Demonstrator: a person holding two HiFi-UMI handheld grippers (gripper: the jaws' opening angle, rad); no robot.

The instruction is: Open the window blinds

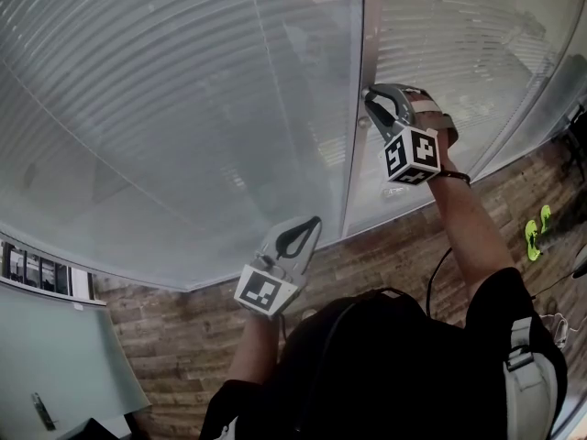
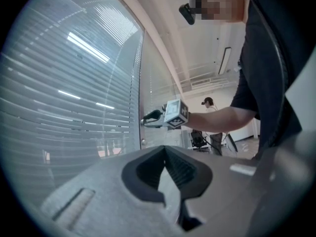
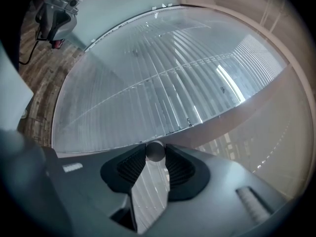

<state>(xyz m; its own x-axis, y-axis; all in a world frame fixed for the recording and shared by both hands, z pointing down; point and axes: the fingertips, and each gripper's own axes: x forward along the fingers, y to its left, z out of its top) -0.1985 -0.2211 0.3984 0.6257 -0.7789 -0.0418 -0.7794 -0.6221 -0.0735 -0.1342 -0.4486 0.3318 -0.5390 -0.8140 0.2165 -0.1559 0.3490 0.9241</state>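
1. At the vertical frame post (image 1: pixel 354 154) between the two glass panes, the right gripper (image 1: pixel 371 95) is held high. Its tips are against the post and the forearm is stretched out towards it.
2. Right gripper view: the jaws are clenched on a small round grey knob (image 3: pixel 155 151). One pad is on each side, and the knob sits at the very tips. The knob is on the post, at the right edge of the left pane.
3. The window blinds (image 1: pixel 165 108) lie behind the glass and fill both panes from edge to edge. The slats run level and sit close together, pale and mostly opaque. A few bright streaks show between slats in the right gripper view.
4. The left gripper (image 1: pixel 315 222) is lower and to the left of the right one, near the bottom edge of the left pane. Its jaws are closed tip to tip with nothing between them. It hangs in free air, apart from the glass and well apart from the knob.
5. Open room: a strip of wood-plank floor (image 1: pixel 183 337) runs along the bottom edge of the panes, between the glass and the person. A black cable (image 1: pixel 429 282) loops below the right forearm.
6. Two bright green items (image 1: pixel 535 235) lie on the floor at the right, possibly footwear, but they are too small to tell.
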